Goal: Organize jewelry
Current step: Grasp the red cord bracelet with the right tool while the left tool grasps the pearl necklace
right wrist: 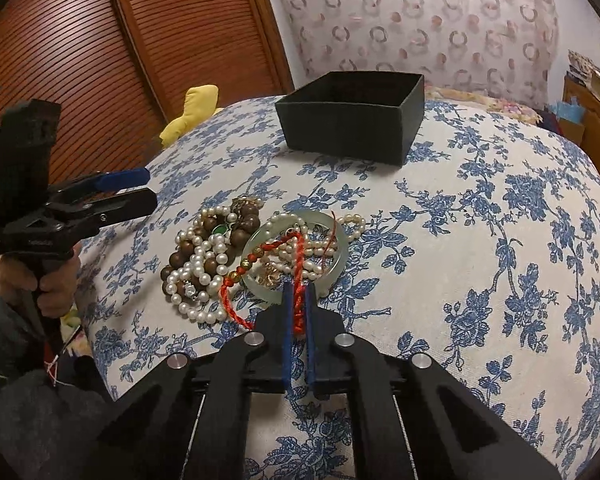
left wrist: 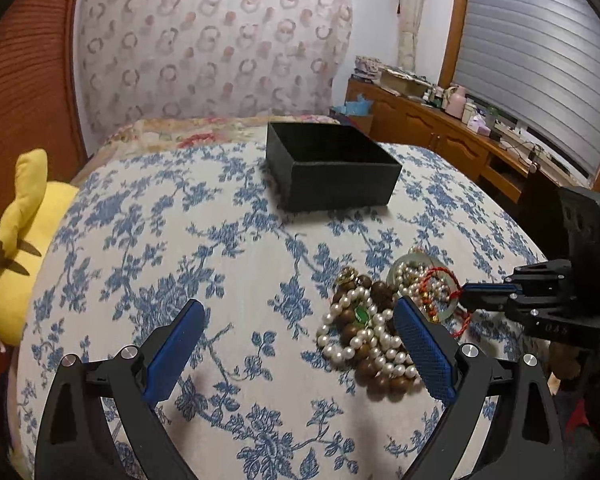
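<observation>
A tangled jewelry heap lies on the blue-flowered bedspread (right wrist: 480, 240): a pearl necklace (right wrist: 196, 276) (left wrist: 364, 340), brown wooden beads (right wrist: 252, 224) (left wrist: 380, 292), a pale jade bangle (right wrist: 340, 236) (left wrist: 392, 276) and a red cord bracelet (right wrist: 260, 252) (left wrist: 440, 276) with gold beads. My right gripper (right wrist: 299, 286) (left wrist: 464, 294) is shut on the red cord bracelet at the bangle's near rim. My left gripper (left wrist: 300, 304) (right wrist: 150, 189) stands open just left of the heap, its right finger over the pearls, holding nothing. An open black box (left wrist: 340, 184) (right wrist: 340, 132) sits beyond the heap.
A yellow plush toy (left wrist: 16, 240) (right wrist: 192, 108) lies at the bed's left edge by a louvred wooden door (right wrist: 100, 60). A cluttered wooden cabinet (left wrist: 440, 128) runs along the right under a shuttered window. A person's hand (right wrist: 52, 288) grips the left handle.
</observation>
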### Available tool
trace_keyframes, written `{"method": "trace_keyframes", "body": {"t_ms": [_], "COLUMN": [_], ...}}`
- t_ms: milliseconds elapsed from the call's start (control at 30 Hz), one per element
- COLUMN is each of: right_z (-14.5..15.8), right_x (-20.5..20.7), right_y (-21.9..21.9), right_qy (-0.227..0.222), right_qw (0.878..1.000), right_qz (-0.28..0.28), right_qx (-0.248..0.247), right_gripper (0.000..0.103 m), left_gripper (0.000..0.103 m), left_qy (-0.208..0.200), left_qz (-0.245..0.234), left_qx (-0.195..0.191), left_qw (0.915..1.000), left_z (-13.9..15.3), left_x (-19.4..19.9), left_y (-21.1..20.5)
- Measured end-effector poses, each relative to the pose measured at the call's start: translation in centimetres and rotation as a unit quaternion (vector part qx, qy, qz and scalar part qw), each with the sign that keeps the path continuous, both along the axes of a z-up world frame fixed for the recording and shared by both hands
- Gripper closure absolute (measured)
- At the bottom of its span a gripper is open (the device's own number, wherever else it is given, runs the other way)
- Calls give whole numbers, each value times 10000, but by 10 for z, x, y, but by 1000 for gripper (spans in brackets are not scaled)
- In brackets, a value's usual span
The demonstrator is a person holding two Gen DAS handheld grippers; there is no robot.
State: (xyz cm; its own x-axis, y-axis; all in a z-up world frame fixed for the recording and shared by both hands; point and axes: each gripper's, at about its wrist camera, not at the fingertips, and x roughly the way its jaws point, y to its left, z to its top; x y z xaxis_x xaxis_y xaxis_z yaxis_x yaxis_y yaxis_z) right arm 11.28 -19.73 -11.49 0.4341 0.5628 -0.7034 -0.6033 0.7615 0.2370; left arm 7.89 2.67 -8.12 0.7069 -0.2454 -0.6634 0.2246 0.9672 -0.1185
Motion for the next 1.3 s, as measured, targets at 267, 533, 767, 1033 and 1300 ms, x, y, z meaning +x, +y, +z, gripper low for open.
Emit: {"method": "trace_keyframes", "body": {"t_ms": [267,533,767,1033,1300], "right_z": [19,24,24,25,34], "right_x": [-11,-12,-14,-15,-16], "right_y": [-8,-12,-12,-12,-9], "right_qy": [-343,-393,-408,-425,-530], "right_qw": [9993,9990,9990,9990,9985], "right_qz": [-44,-114,-99,-114,-124], "right_qx": [113,154,128,104,66], "right_gripper": [98,98,98,98,98], "left_gripper": [42,66,72,96,97], "left_qy": [414,648,679,563,-19], "left_qz": [-161,-304,-308,-420,-435], "left_qx": [-27,16,363,237,-49], "left_qw": [9990,9974,9966,9973,9990], "left_z": [-15,-24,-27,-21,26], "left_x": [9,18,25,27,15], "left_y": [2,-8,-16,-19,-19]}}
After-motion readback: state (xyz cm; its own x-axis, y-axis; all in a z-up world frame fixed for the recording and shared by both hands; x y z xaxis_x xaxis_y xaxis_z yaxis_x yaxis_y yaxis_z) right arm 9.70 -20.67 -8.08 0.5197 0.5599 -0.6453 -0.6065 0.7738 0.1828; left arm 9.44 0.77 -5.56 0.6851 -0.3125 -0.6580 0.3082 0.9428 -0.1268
